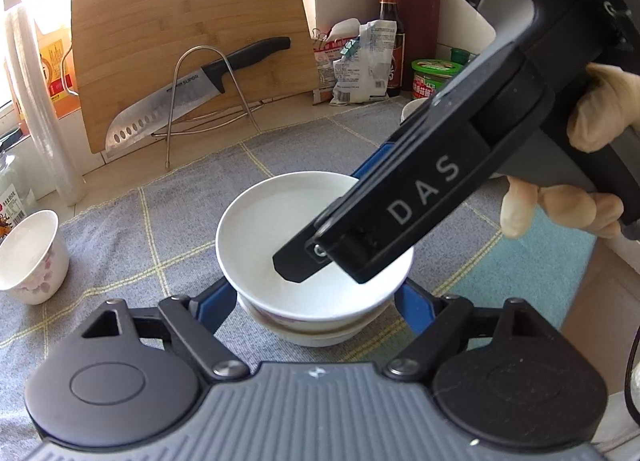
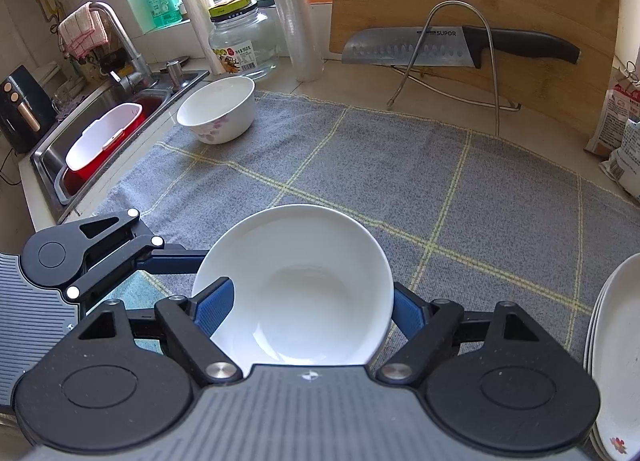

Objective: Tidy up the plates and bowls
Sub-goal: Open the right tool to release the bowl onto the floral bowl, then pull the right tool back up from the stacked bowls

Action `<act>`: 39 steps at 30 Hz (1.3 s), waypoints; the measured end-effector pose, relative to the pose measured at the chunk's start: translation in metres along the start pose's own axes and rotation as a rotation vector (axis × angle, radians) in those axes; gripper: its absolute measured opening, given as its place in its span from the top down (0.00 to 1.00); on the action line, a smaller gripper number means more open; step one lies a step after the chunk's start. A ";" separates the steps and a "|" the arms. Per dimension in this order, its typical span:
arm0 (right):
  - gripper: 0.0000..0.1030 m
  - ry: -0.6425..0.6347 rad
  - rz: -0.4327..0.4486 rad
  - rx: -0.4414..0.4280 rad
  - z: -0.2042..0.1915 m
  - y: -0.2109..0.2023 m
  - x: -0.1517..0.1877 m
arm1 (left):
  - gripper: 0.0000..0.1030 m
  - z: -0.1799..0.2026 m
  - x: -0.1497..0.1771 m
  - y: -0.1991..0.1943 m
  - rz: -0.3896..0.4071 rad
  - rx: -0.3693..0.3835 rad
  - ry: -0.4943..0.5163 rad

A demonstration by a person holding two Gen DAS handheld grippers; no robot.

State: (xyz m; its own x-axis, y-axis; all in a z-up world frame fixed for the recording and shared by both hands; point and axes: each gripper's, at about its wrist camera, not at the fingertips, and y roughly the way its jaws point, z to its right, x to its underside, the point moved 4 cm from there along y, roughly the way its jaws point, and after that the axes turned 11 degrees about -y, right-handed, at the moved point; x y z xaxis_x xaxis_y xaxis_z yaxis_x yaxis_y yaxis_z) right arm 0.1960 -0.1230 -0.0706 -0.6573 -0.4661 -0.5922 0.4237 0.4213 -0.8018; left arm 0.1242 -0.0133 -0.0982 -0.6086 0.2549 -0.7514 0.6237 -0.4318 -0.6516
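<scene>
plate stack [image 2: 612, 361] cut by right edge

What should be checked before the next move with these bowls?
1. Top bowl sits nested on the lower bowl: ok.
2. Right gripper has a firm hold on the top bowl: cannot tell; one finger is inside it, one outside.
3. Left gripper steadies the lower bowl: cannot tell; its fingers flank the bowl, but contact is hidden.
4. Floral bowl stands apart on the cloth: ok.
5. Plate stack is out of both grippers' way: ok.
</scene>
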 end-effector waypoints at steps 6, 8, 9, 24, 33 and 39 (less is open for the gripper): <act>0.15 0.002 -0.005 0.005 0.001 0.002 0.001 | 0.17 0.000 -0.002 0.003 -0.007 0.005 0.001; 0.15 0.005 -0.007 0.004 0.002 0.002 0.001 | 0.17 0.000 -0.002 0.003 -0.008 0.006 0.003; 0.15 0.006 -0.007 0.004 0.002 0.002 0.001 | 0.17 0.000 -0.002 0.003 -0.009 0.006 0.004; 0.15 0.000 -0.014 0.007 0.001 0.005 0.000 | 0.16 0.001 -0.002 0.007 -0.020 0.003 0.017; 0.01 -0.023 0.020 0.025 0.001 -0.003 -0.006 | 0.06 -0.003 -0.004 -0.003 0.010 0.013 0.028; 0.00 -0.040 0.049 0.048 -0.002 -0.007 -0.013 | 0.06 -0.014 -0.002 -0.016 0.018 0.017 0.009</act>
State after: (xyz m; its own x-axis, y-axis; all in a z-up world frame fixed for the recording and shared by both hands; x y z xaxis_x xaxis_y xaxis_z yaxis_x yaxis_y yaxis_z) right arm 0.2008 -0.1184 -0.0573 -0.6097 -0.4772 -0.6329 0.4849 0.4071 -0.7740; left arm 0.1223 0.0053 -0.0871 -0.5929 0.2546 -0.7640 0.6262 -0.4507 -0.6362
